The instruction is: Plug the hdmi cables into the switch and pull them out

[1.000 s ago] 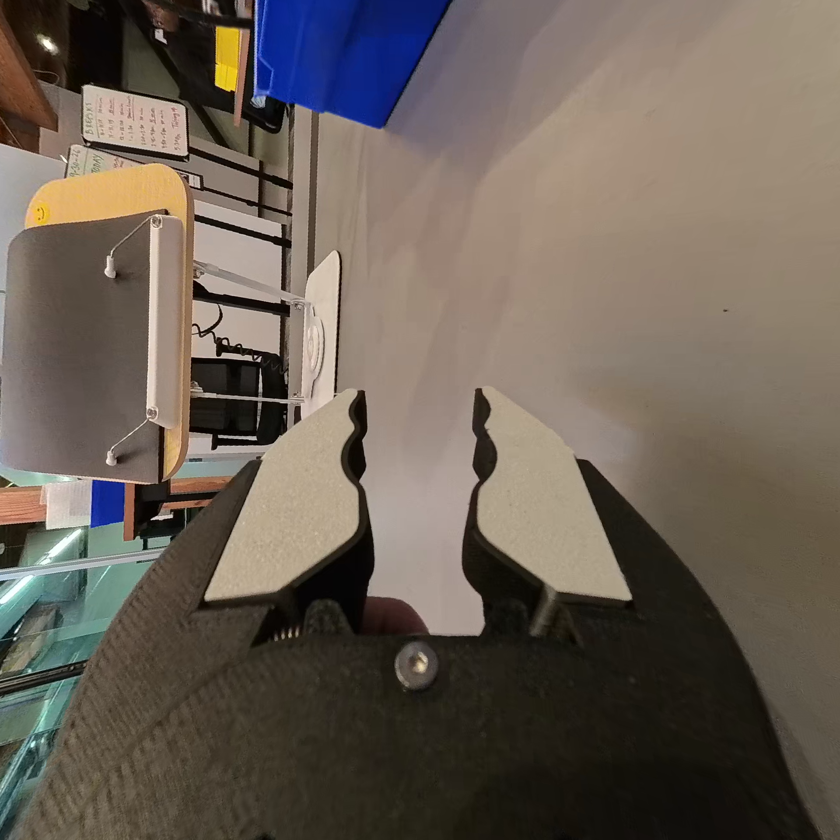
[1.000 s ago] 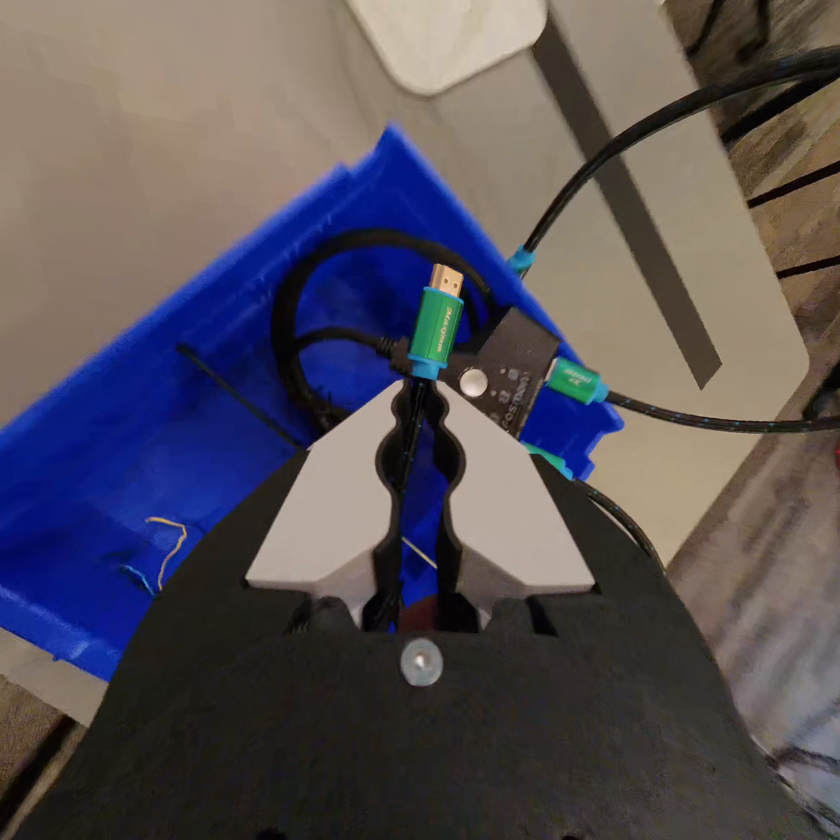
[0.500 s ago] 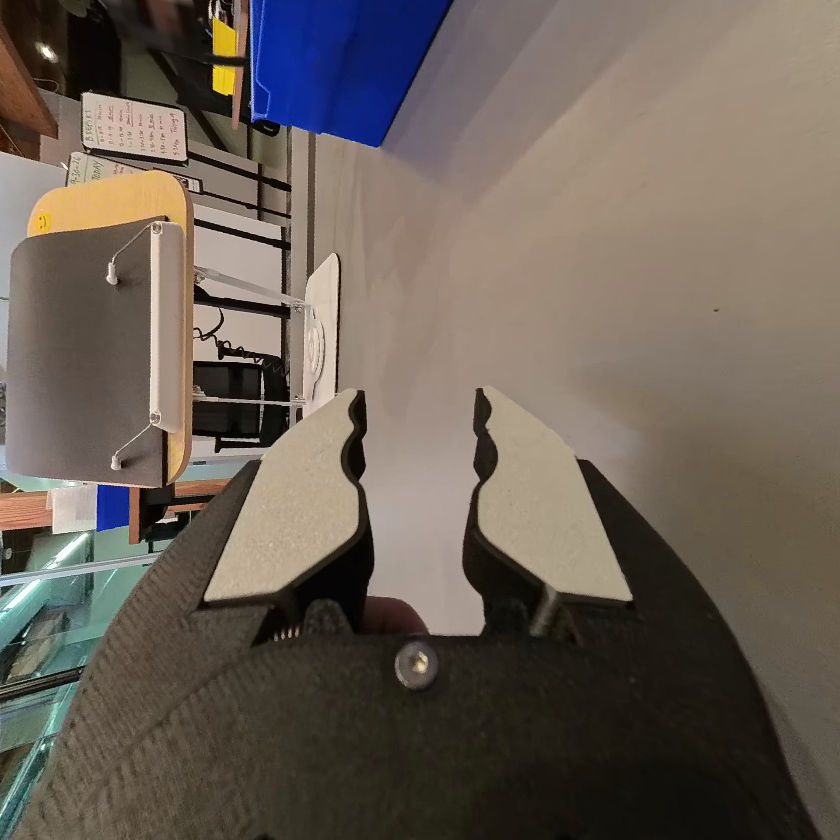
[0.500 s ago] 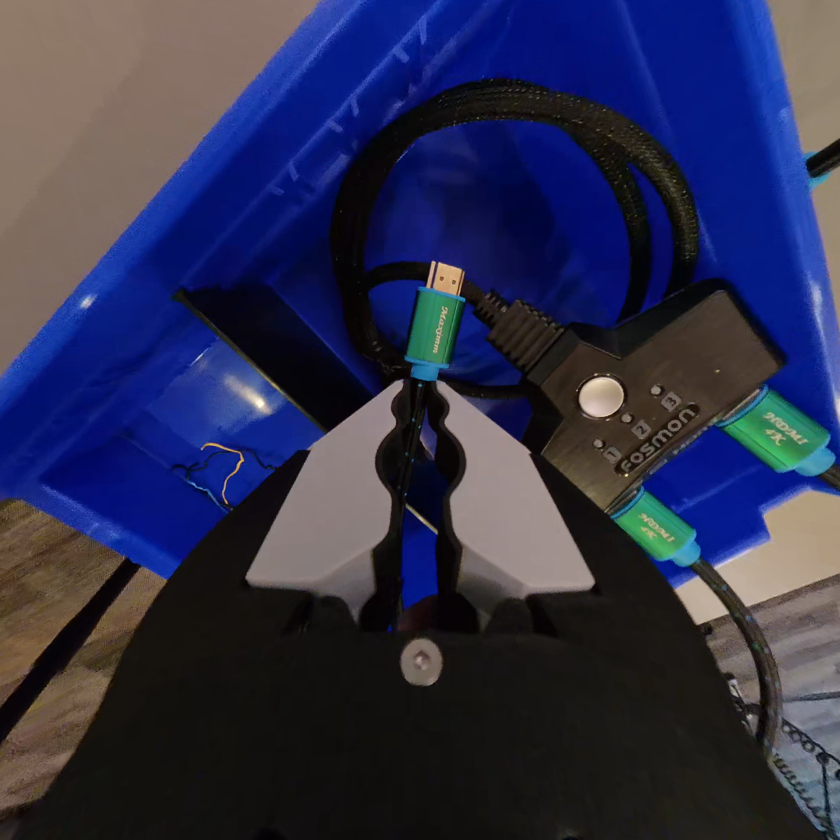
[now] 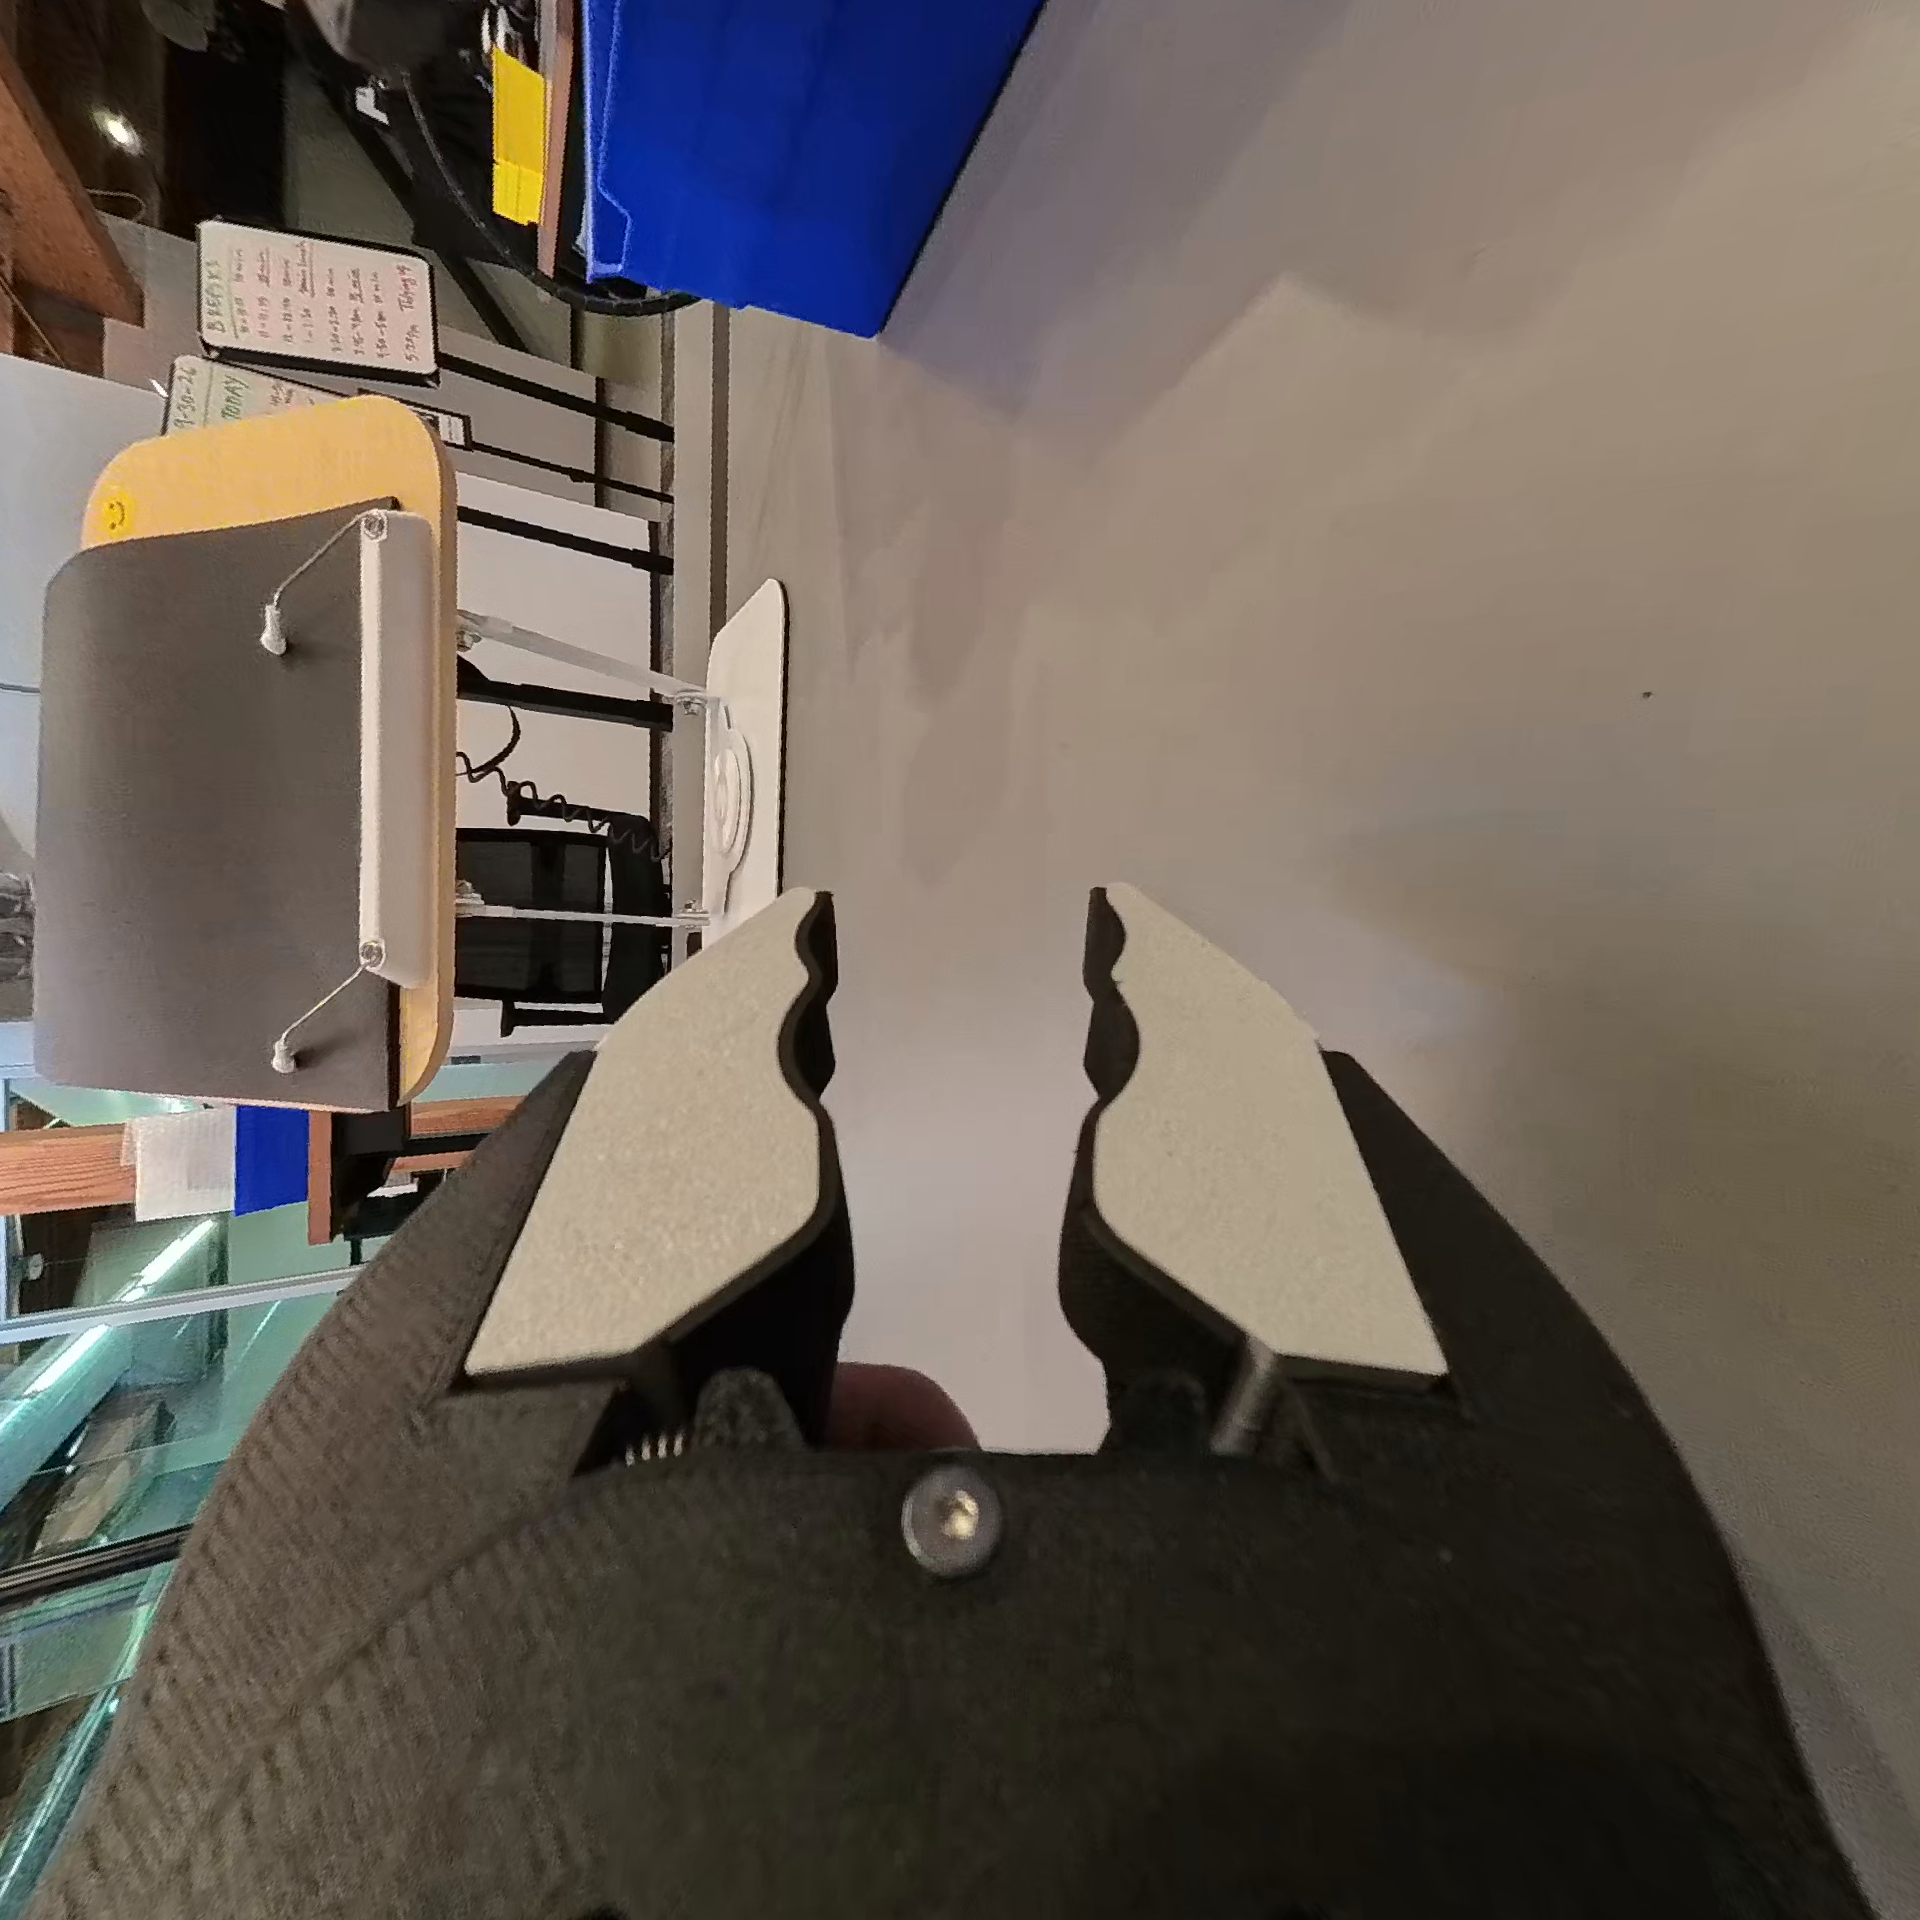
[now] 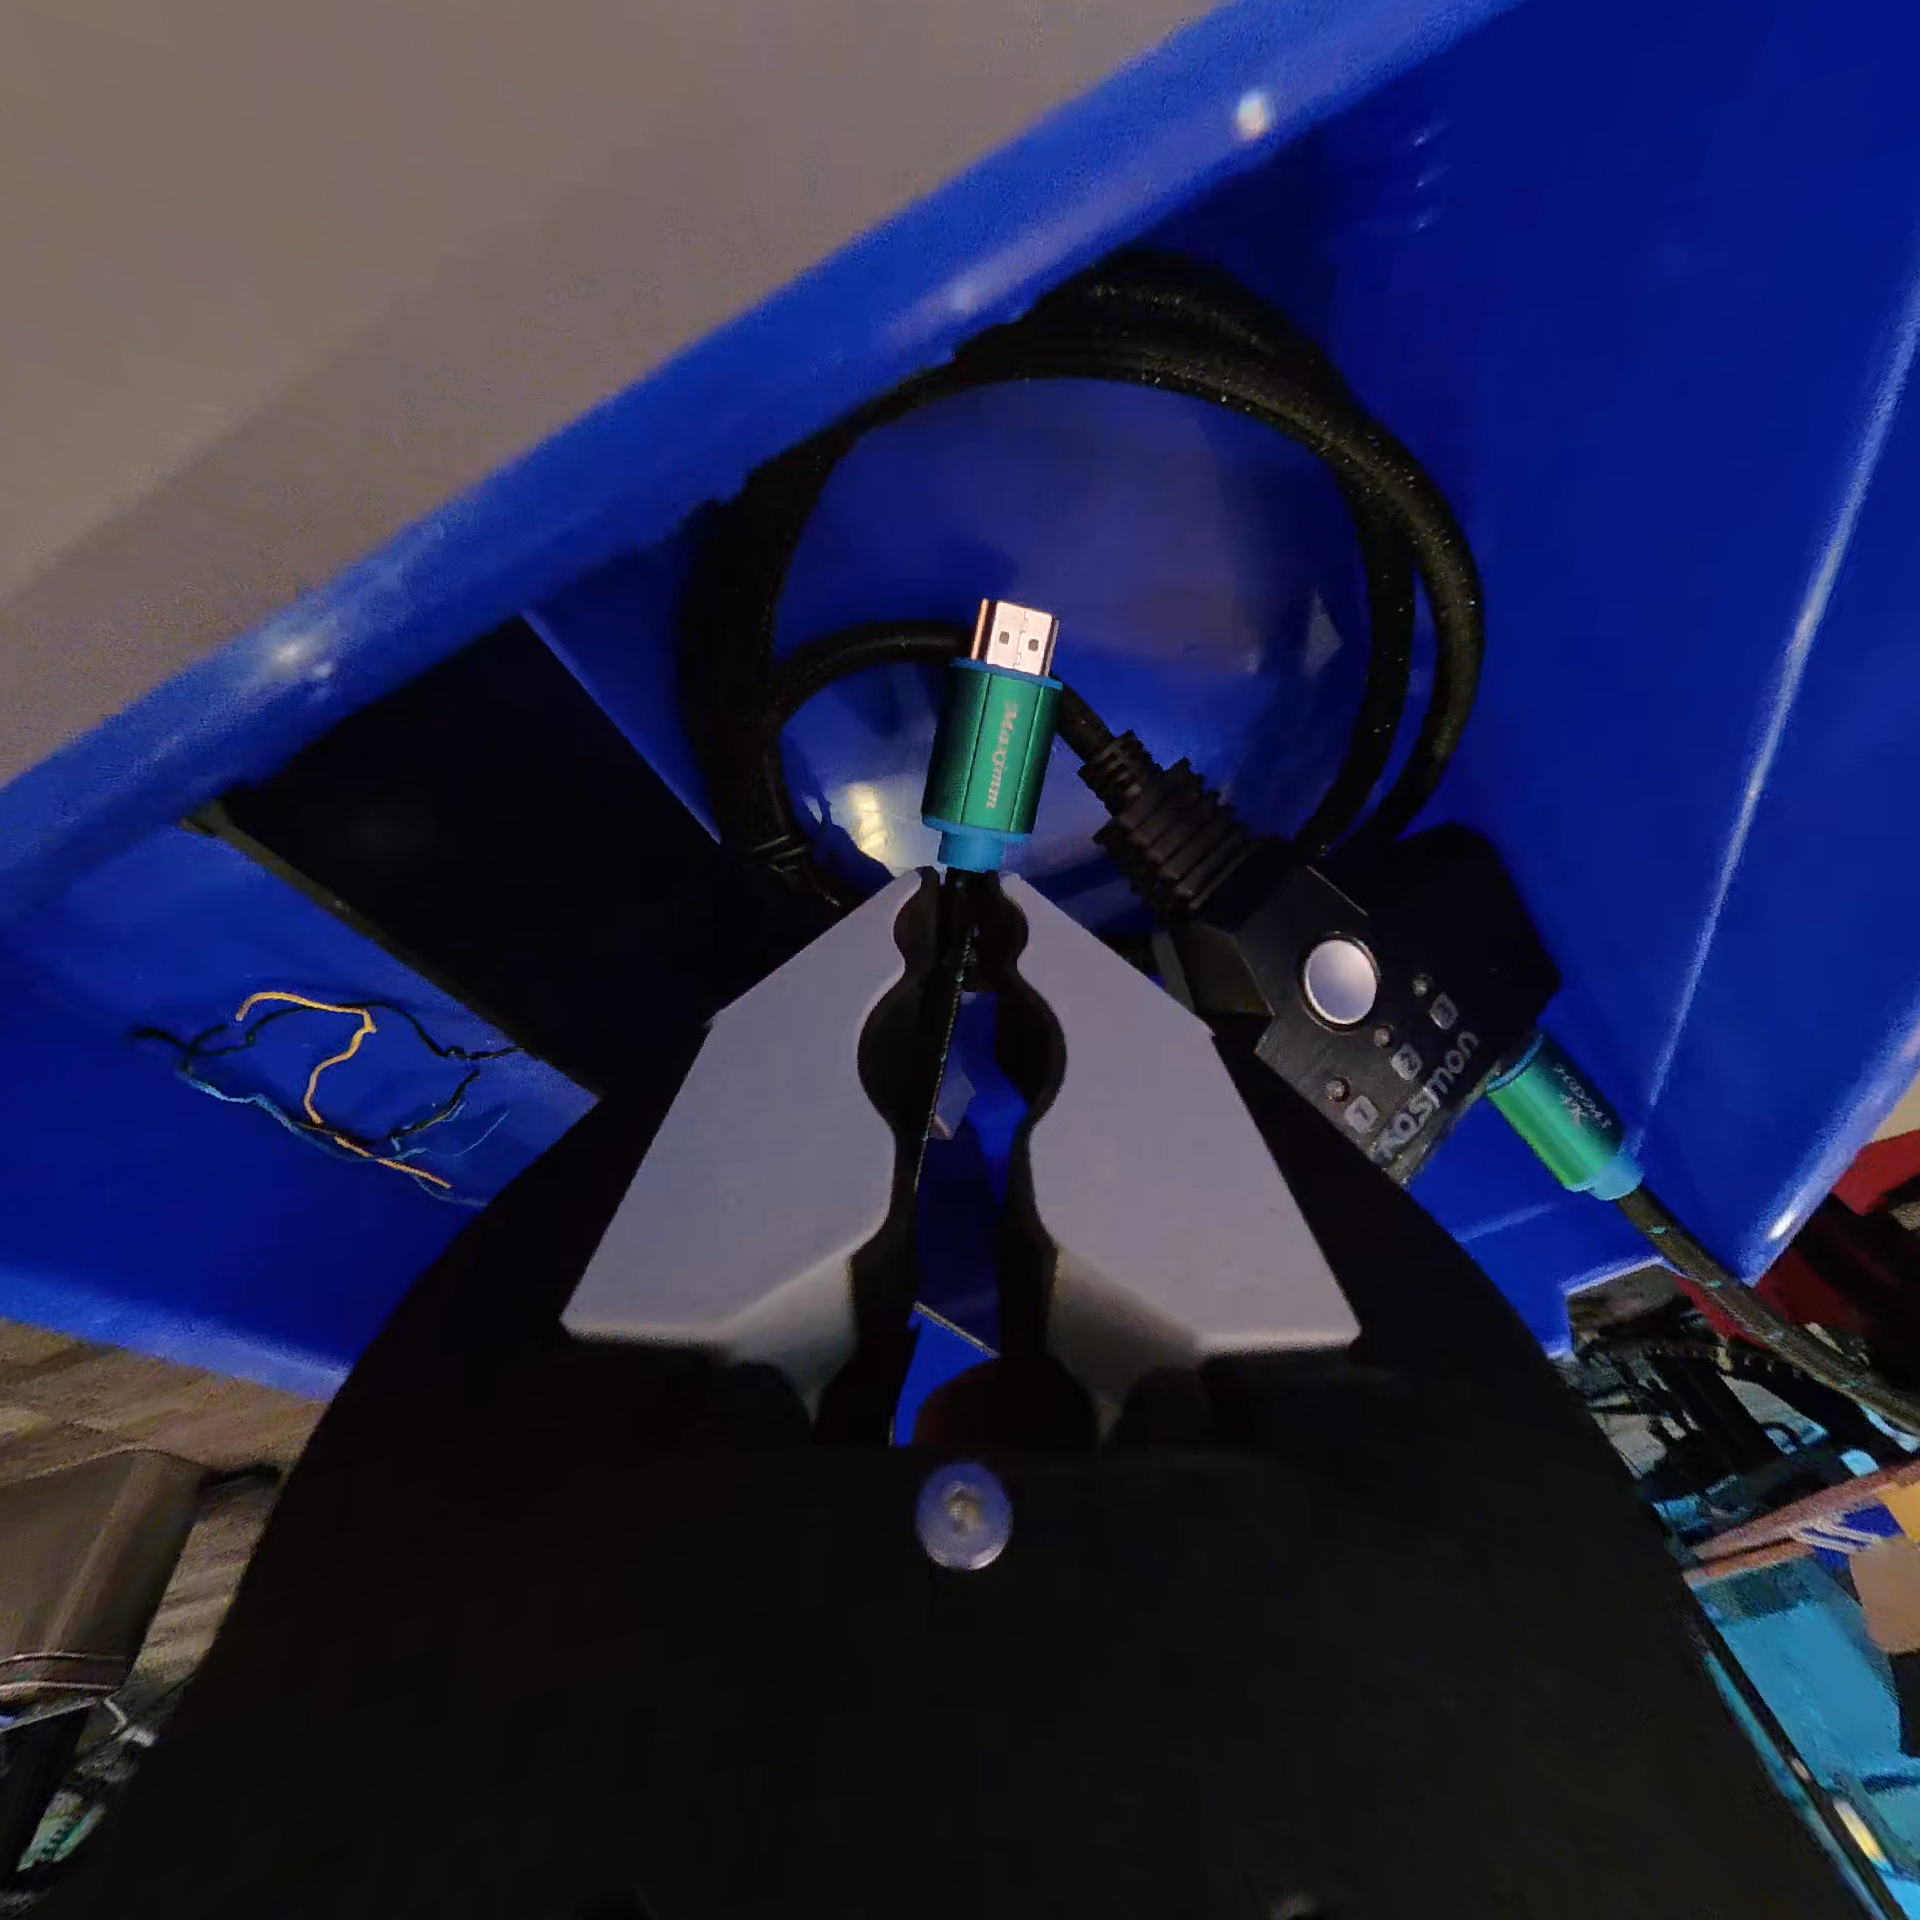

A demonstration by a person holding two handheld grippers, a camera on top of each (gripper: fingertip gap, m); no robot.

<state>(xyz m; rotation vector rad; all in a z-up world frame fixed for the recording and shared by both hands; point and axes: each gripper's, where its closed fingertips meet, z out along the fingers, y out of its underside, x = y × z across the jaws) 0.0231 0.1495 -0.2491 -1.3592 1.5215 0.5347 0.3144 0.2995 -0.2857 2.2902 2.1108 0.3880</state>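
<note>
Right gripper is clamped on the thin braided lead of an HDMI cable just behind its plug; the fingertips meet at the blue collar of the green plug, whose bare metal end points up and away, unplugged and touching nothing. The plug hangs over the inside of the blue bin. The black switch lies in the bin just right of the gripper, round silver button facing up, its thick ribbed pigtail leaving the upper-left end and joining a coil of black braided cable looped against the bin wall. A second green plug is seated in the lower-right end of the switch, its cable running out over the bin's edge. A tangle of thin yellow and dark threads lies on the bin floor to the left. Left gripper is released, fingers well apart with nothing between them, held over a bare grey tabletop; the same blue bin shows far off at the top of the left wrist view, well apart from this gripper
</note>
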